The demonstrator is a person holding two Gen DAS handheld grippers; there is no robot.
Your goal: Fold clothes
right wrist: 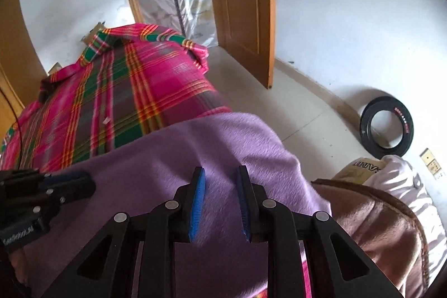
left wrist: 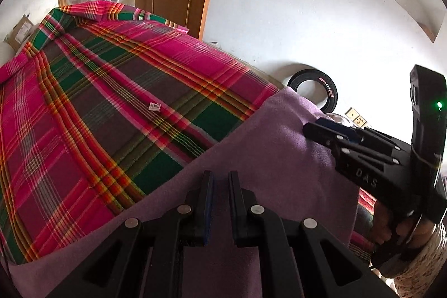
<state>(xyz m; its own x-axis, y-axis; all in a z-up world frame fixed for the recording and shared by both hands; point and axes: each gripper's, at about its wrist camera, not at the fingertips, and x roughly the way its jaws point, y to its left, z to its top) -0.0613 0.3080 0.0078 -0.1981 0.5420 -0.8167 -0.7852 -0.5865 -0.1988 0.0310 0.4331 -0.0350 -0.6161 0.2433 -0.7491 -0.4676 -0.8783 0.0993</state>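
Observation:
A purple fleece cloth lies spread over the near end of a bed covered with a pink, green and orange plaid sheet. My left gripper hovers low over the cloth's near part, jaws a narrow gap apart with only flat cloth showing between them; the right wrist view shows the left gripper at the left edge. My right gripper is open wider over the cloth's right side, nothing between its blue pads. In the left wrist view the right gripper points left over the cloth's right edge, held by a hand.
A brown blanket and a white bag sit right of the cloth. A black tyre leans on the white wall. A wooden door stands open beyond the bed. Tiled floor runs along the bed's right side.

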